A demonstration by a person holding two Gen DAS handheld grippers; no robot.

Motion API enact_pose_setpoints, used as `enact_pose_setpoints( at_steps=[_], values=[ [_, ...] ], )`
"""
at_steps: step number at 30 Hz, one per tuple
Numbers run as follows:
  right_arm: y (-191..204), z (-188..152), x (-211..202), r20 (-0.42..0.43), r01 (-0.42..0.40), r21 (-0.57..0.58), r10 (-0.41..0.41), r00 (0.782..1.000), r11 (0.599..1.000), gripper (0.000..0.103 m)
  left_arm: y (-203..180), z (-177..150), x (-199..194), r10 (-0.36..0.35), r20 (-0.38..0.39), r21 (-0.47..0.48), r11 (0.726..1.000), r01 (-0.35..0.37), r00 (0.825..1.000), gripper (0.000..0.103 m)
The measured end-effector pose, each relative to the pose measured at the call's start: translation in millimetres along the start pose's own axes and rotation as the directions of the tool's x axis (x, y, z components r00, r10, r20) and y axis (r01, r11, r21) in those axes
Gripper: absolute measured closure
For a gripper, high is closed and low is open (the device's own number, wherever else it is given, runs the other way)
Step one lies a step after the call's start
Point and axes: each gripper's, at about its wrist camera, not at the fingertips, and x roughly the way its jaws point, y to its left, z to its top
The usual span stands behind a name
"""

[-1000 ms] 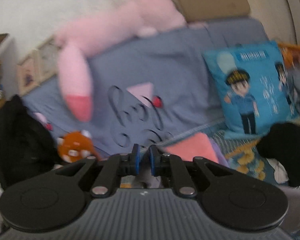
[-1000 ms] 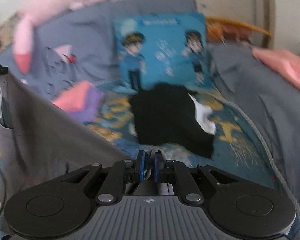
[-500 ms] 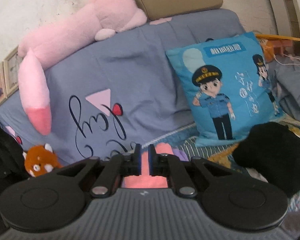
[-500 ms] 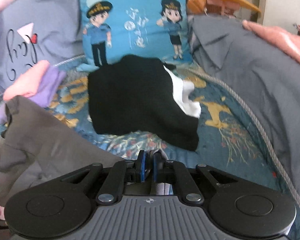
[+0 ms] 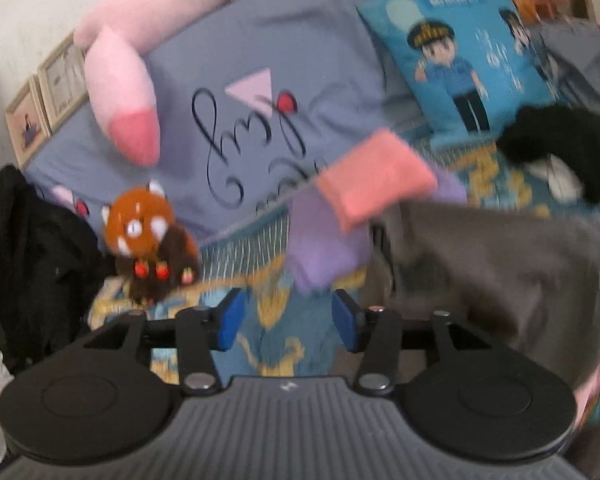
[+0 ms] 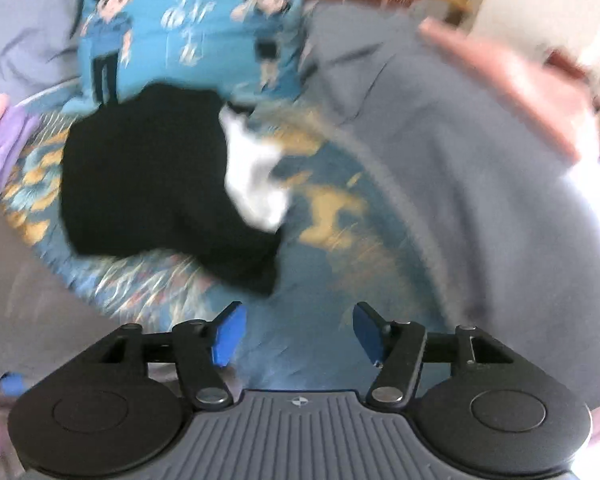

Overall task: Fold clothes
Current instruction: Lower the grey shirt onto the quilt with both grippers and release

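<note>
Your left gripper point(image 5: 286, 318) has its jaws spread wide with nothing between the blue pads point(image 5: 231, 320), only the patterned blue bedspread point(image 5: 276, 344) below. Your right gripper point(image 6: 296, 330) is just as wide apart and empty, over the same bedspread. The grey garment point(image 5: 500, 268) lies loose on the bed, just right of your left gripper and at the near left of the right view, touching neither claw. Beyond your left gripper sits a folded stack, pink piece point(image 5: 374, 178) on a purple one point(image 5: 326, 236), its edge just beside the grey cloth. Far right of that, a black garment point(image 6: 148, 184) with a white piece point(image 6: 256, 184) lies in front of the cartoon pillow point(image 6: 188, 20). A red panda toy point(image 5: 144, 232) sits at far left. Both views are blurred.
</note>
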Motion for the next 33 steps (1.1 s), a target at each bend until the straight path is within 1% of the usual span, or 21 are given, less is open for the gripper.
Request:
enact_pose_setpoints(
  at_steps=[2, 3, 4, 6, 9, 11, 13, 14, 15, 18, 21, 22, 25, 27, 29, 31, 32, 33],
  values=[
    [37, -6, -13, 0.021, -0.072, -0.085, 0.075, 0.997, 0.994, 0.042, 1, -21, -1, -0.012, -0.017, 0.0, 1.0, 0.012, 1.0, 0.04],
    [55, -10, -19, 0.029, -0.108, -0.128, 0.112, 0.993, 0.986, 0.039, 0, -29, -1, -0.018, -0.025, -0.009, 1.0, 0.018, 1.0, 0.035],
    [73, -13, -25, 0.035, -0.142, -0.171, 0.15, 0.988, 0.975, 0.035, -1, -38, 0, -0.02, -0.035, -0.022, 1.0, 0.019, 0.999, 0.029],
    [110, -19, -38, 0.043, -0.208, -0.256, 0.226, 0.973, 0.944, 0.031, -1, -54, 4, -0.016, -0.058, -0.062, 0.998, 0.012, 0.998, 0.025],
    [165, -29, -57, 0.042, -0.297, -0.38, 0.337, 0.941, 0.876, 0.031, 4, -73, 11, -0.023, -0.093, -0.129, 0.992, 0.01, 0.995, 0.018],
    [201, -35, -69, 0.032, -0.349, -0.46, 0.408, 0.912, 0.817, 0.031, 9, -84, 15, -0.028, -0.112, -0.165, 0.986, 0.009, 0.993, 0.018],
    [238, -42, -82, 0.016, -0.395, -0.535, 0.477, 0.879, 0.747, 0.033, 12, -91, 21, -0.012, -0.124, -0.159, 0.987, -0.008, 0.992, 0.017],
    [255, -45, -82, 0.015, -0.394, -0.555, 0.482, 0.876, 0.733, 0.034, 13, -93, 23, -0.015, -0.121, -0.157, 0.988, -0.004, 0.993, 0.017],
    [267, -46, -77, 0.017, -0.384, -0.56, 0.473, 0.881, 0.735, 0.036, 14, -95, 25, -0.021, -0.117, -0.155, 0.988, 0.003, 0.993, 0.017],
    [285, -41, -61, 0.019, -0.383, -0.517, 0.457, 0.889, 0.766, 0.036, 17, -97, 34, -0.076, -0.09, -0.167, 0.984, 0.06, 0.993, 0.017],
    [291, -41, -53, 0.038, -0.39, -0.48, 0.463, 0.886, 0.786, 0.037, 13, -95, 47, -0.115, -0.07, -0.161, 0.982, 0.102, 0.991, 0.017],
    [293, -41, -51, 0.049, -0.383, -0.481, 0.461, 0.886, 0.788, 0.037, 12, -95, 53, -0.137, -0.068, -0.16, 0.979, 0.125, 0.988, 0.018],
    [302, -41, -40, 0.043, -0.354, -0.496, 0.43, 0.902, 0.793, 0.039, 6, -93, 70, -0.204, -0.06, -0.155, 0.969, 0.193, 0.977, 0.022],
    [302, -41, -34, 0.037, -0.353, -0.489, 0.424, 0.905, 0.798, 0.041, 0, -91, 81, -0.241, -0.061, -0.144, 0.962, 0.23, 0.969, 0.025],
    [302, -41, -28, 0.031, -0.356, -0.478, 0.421, 0.907, 0.803, 0.042, -6, -90, 92, -0.264, -0.066, -0.121, 0.959, 0.255, 0.962, 0.031],
    [301, -41, -23, 0.024, -0.359, -0.471, 0.418, 0.908, 0.806, 0.043, -14, -90, 102, -0.274, -0.081, -0.089, 0.96, 0.266, 0.958, 0.046],
    [301, -42, -20, 0.021, -0.358, -0.472, 0.417, 0.909, 0.805, 0.044, -17, -90, 106, -0.279, -0.089, -0.078, 0.959, 0.273, 0.956, 0.051],
    [300, -42, -19, 0.021, -0.358, -0.472, 0.416, 0.909, 0.806, 0.045, -18, -92, 111, -0.287, -0.097, -0.084, 0.957, 0.279, 0.953, 0.063]
  ],
)
